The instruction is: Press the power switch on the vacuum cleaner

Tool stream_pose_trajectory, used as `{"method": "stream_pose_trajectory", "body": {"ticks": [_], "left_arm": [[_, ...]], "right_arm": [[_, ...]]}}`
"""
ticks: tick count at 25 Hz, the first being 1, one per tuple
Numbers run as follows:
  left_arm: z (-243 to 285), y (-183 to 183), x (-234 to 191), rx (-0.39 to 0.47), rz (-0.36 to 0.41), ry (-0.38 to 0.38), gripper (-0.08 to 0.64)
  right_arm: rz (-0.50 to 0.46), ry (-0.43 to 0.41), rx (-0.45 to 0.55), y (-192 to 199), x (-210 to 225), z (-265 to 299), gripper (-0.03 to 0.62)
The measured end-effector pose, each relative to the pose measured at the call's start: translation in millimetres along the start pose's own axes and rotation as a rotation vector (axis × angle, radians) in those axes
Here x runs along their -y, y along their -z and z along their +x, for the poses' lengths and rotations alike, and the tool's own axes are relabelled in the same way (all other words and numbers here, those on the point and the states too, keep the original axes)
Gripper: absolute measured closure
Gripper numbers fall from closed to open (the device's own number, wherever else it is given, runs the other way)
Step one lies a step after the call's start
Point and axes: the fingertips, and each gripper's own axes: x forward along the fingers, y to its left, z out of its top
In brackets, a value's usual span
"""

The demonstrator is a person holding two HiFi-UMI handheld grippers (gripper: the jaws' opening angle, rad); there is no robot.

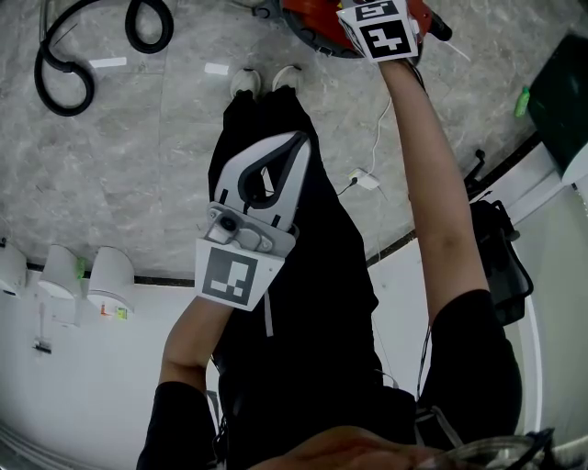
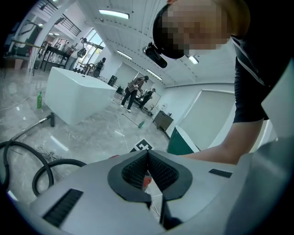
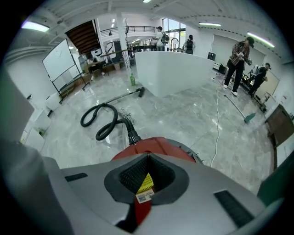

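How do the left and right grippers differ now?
The right gripper is extended over the red vacuum cleaner; the left gripper sits close to the person's torso. The vacuum cleaner lies just beyond the right gripper's jaws; the left gripper's jaws face open floor and hose. Shared: both jaws together, holding nothing.

At 12 o'clock in the head view, your vacuum cleaner (image 1: 317,23) is red. It has a yellow sticker (image 3: 146,183) and a black hose (image 3: 130,133). Your left gripper (image 2: 148,153) and right gripper (image 3: 148,158) are grey with black pads (image 3: 133,175). Each marker cube (image 1: 230,277) has black-and-white squares. The floor (image 1: 165,138) is grey marble.
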Motion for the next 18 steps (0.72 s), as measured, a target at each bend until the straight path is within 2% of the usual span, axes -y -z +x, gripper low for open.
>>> {"method": "stream_pose_trajectory", "body": {"ticks": [8,18], "left_arm": [[6.6,5.5,1.2,-0.009,-0.021,0.009,0.541],[11.4,3.4,-0.2,-0.002,-0.043,-0.004,0.541]], "right_arm": [[-0.152,-0.013,-0.084,6.1,-4.7,11.5,0.575],[-0.210,-0.037,-0.126,7.5,-3.0,14.8,0.575]]}}
